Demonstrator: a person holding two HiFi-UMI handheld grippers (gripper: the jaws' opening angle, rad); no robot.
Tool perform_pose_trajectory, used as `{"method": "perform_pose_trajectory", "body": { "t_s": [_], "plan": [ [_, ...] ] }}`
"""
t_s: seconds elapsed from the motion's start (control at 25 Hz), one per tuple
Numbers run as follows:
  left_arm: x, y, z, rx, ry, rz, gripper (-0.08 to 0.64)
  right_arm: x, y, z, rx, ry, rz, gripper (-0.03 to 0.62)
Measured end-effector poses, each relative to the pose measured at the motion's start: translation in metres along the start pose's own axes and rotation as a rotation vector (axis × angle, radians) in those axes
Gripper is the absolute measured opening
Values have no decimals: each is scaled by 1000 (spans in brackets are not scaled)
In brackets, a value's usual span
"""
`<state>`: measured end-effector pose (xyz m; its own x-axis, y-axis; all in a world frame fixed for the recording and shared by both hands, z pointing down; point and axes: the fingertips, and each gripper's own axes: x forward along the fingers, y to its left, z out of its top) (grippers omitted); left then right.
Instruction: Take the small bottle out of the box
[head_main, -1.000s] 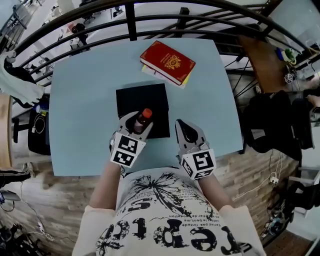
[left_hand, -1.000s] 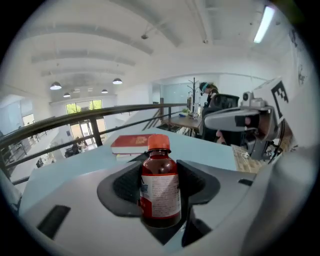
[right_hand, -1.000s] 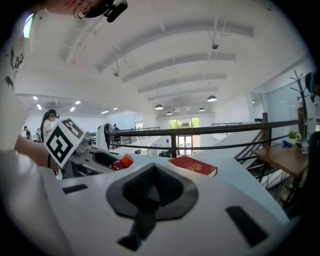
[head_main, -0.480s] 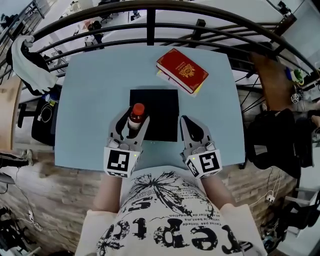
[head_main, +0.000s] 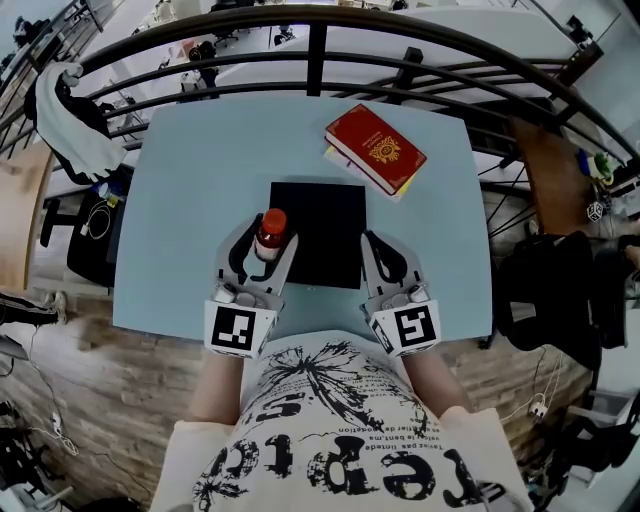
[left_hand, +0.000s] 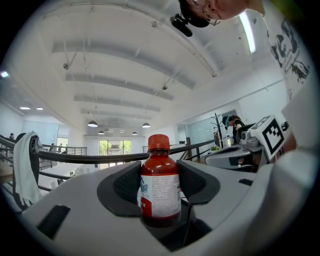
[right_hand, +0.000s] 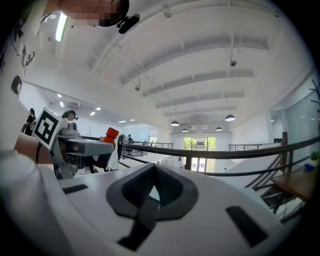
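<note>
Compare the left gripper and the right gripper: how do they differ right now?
The left gripper is shut on the small red-capped bottle; the right gripper holds nothing. The left gripper's jaws stand apart around the bottle; the right gripper's jaws meet. Both are by the black box, one at each side.

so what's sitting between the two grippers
the black box, in the head view; the left gripper holds the small bottle, the right gripper is shut and empty
</note>
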<state>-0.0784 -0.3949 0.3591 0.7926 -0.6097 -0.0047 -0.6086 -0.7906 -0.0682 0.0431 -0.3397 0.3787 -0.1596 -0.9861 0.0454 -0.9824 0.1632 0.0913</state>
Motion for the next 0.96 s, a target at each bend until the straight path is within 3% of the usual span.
{"method": "perform_pose_trajectory", "body": {
  "t_s": [0.96],
  "plan": [
    [-1, -9, 4, -17, -15, -17, 232, -5, 0, 7, -15, -15, -19, 9]
  ]
}}
